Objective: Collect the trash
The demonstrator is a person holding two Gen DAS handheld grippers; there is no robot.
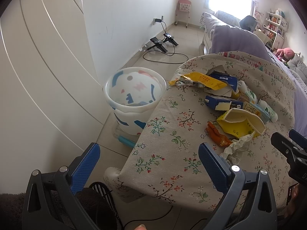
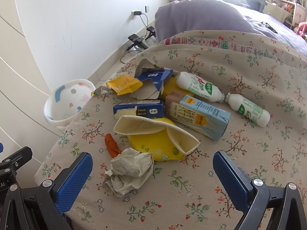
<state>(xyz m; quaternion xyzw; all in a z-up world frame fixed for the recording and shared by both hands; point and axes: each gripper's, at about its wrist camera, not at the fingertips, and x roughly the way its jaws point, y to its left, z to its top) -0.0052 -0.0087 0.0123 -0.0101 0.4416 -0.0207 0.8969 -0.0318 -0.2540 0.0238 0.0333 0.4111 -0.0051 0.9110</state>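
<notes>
Trash lies on a floral-cloth table (image 2: 239, 172): a crumpled paper ball (image 2: 128, 170), an orange wrapper (image 2: 112, 147), a flattened yellow paper cup (image 2: 155, 140), a blue milk box (image 2: 139, 108), a light-blue carton (image 2: 199, 115), two white bottles (image 2: 199, 87) (image 2: 249, 109), a torn blue box (image 2: 153, 78) and a yellow wrapper (image 2: 124, 85). A white patterned bin (image 1: 132, 97) stands on the floor left of the table. My right gripper (image 2: 152, 172) is open, its fingers either side of the paper ball. My left gripper (image 1: 149, 164) is open and empty over the table's near-left edge.
A white cabinet wall (image 1: 48, 67) runs along the left. Black stands and cables (image 1: 163, 44) lie on the tiled floor by the wall. A purple-covered bed (image 2: 201, 17) lies behind the table. The right gripper's body (image 1: 291, 153) shows at the left view's right edge.
</notes>
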